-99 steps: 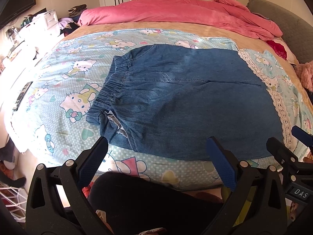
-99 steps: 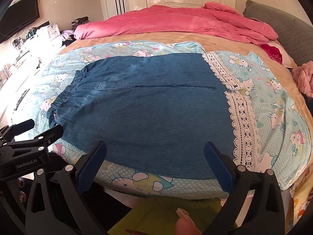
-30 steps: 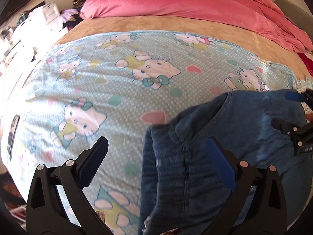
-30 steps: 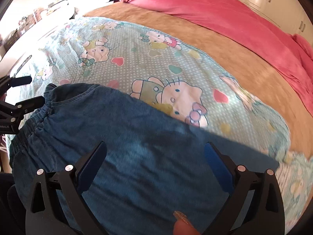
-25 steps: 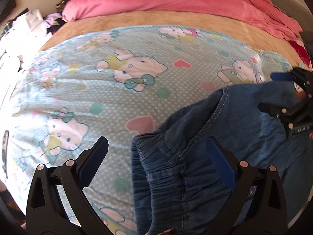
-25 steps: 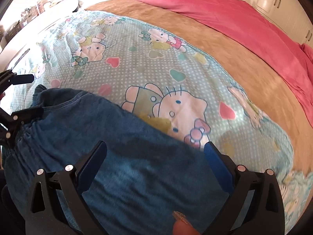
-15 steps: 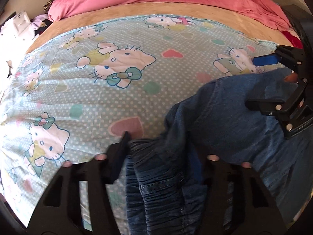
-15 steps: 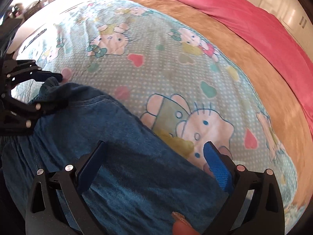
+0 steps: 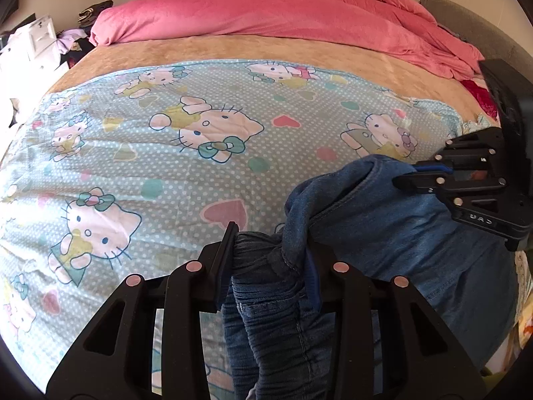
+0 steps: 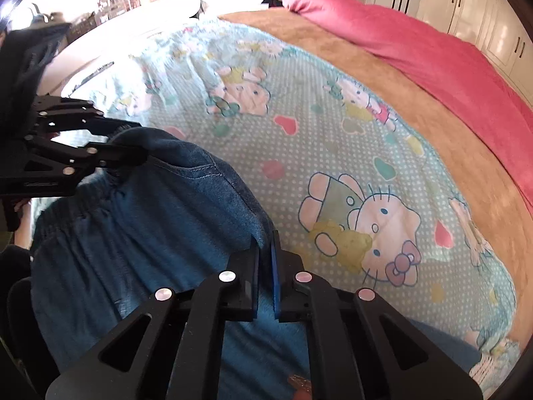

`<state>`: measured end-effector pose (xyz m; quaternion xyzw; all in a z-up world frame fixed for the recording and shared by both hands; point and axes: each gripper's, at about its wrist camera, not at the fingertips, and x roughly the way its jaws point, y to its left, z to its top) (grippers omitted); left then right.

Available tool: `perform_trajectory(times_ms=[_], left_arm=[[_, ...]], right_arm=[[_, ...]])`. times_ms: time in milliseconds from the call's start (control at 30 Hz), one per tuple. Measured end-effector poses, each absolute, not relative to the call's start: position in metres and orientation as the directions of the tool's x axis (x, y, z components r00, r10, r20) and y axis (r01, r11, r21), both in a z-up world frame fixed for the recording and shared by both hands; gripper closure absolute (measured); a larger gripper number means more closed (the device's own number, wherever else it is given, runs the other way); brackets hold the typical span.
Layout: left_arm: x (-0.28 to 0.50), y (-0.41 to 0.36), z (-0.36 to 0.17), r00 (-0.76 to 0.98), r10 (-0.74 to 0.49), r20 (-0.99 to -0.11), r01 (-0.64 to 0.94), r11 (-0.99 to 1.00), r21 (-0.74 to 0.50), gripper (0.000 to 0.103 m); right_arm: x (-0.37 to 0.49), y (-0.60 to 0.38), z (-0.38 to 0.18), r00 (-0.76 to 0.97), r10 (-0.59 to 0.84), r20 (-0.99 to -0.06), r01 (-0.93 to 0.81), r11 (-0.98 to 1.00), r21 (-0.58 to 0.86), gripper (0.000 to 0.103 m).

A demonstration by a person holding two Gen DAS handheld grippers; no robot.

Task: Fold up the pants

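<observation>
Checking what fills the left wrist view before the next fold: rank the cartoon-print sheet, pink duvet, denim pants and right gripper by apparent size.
1. cartoon-print sheet
2. denim pants and pink duvet: too alike to rank; the pants are much nearer the lens.
3. right gripper

Your bed [image 9: 233, 46] under a tan blanket, blue cat-print sheet [image 9: 160, 153] spread over its near part, bunched pink duvet [image 9: 283, 13] along the far side, blue denim pants [image 9: 383, 220] partly lying on the sheet at your near edge
</observation>
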<state>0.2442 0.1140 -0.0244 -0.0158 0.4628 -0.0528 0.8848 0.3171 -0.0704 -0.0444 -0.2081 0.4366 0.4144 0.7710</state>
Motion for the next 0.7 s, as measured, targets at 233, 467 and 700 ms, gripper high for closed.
perform_trajectory(times_ms=[233, 467, 700], left_arm=[[0.215, 0.117, -0.005, 0.615, -0.176, -0.768, 0.115, 0.984, -0.133, 0.075], [0.167, 0.116, 0.013, 0.650, -0.222, -0.727, 0.161, 0.975, -0.154, 0.074], [0.115, 0.114, 0.001, 0.672, -0.216, -0.709, 0.160, 0.976, -0.146, 0.073]], right_arm=[[0.263, -0.096, 0.004, 0.328, 0.556, -0.764, -0.799, 0.594, 0.089, 0.099], [0.184, -0.106, 0.029, 0.323, 0.626, -0.709, -0.821, 0.558, 0.119, 0.099], [0.113, -0.103, 0.014, 0.266, 0.638, -0.722, -0.846, 0.513, 0.142, 0.099]])
